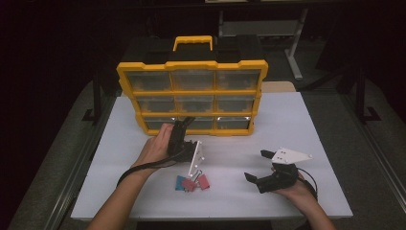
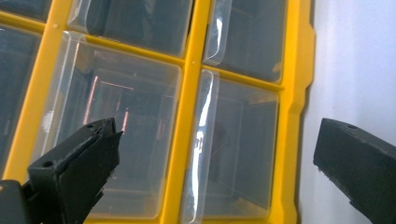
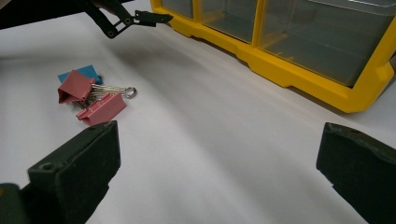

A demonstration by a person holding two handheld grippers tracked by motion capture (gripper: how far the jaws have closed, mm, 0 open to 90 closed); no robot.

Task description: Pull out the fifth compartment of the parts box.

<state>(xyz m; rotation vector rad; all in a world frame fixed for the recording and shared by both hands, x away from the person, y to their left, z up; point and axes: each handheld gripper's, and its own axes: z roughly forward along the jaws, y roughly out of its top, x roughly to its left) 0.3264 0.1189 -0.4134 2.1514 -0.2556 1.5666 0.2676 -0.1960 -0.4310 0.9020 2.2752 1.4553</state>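
Right gripper (image 1: 255, 166) parked at about 5 o'clock on the white table (image 1: 297, 124), jaws spread wide with nothing between them. Little heap of pink and blue metal binder clips (image 1: 192, 182) lying at 6 o'clock. Left gripper (image 1: 184, 125) up against the bottom row of the yellow plastic organizer box with clear drawers (image 1: 192, 96), jaws gaping wide, gripping nothing.

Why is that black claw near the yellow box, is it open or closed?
Open. The left gripper has its jaws spread wide, holding nothing, in front of a shut clear drawer in the yellow organizer. Why, the pictures cannot tell.
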